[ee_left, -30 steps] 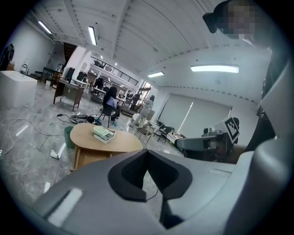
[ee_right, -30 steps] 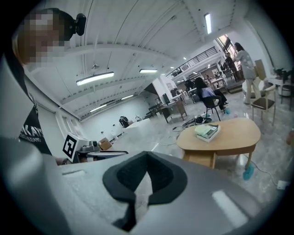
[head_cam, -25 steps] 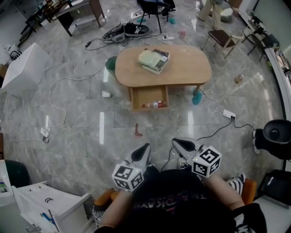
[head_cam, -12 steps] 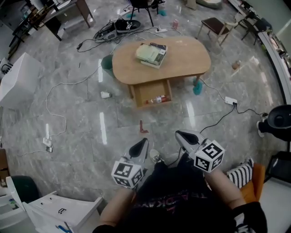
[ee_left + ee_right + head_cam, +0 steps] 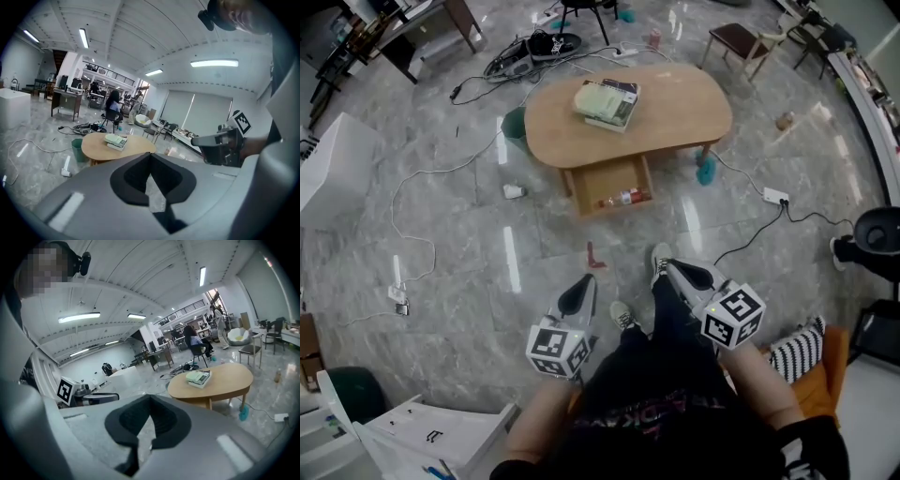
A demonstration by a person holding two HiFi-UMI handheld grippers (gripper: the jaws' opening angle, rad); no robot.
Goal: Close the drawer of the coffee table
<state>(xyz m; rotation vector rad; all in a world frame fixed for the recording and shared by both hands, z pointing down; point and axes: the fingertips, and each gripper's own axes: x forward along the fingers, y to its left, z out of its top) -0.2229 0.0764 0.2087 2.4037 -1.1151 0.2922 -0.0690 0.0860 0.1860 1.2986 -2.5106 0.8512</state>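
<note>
Only the head view shows the drawer (image 5: 609, 189): it stands pulled out of the table (image 5: 675, 117), upper middle of the frame, with a bottle (image 5: 624, 198) inside. The gripper views show just the tabletop and books (image 5: 198, 377). The left gripper (image 5: 578, 296) and right gripper (image 5: 688, 274) have their fingers clenched and empty, with open floor (image 5: 534, 262) between them and the drawer.

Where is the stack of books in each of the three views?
Head view: the stack of books lies upper centre, left of the tabletop's middle.
Left gripper view: the stack lies left of centre.
Right gripper view: the stack lies right of centre.
Shared landmark: the oval coffee table under it.
</note>
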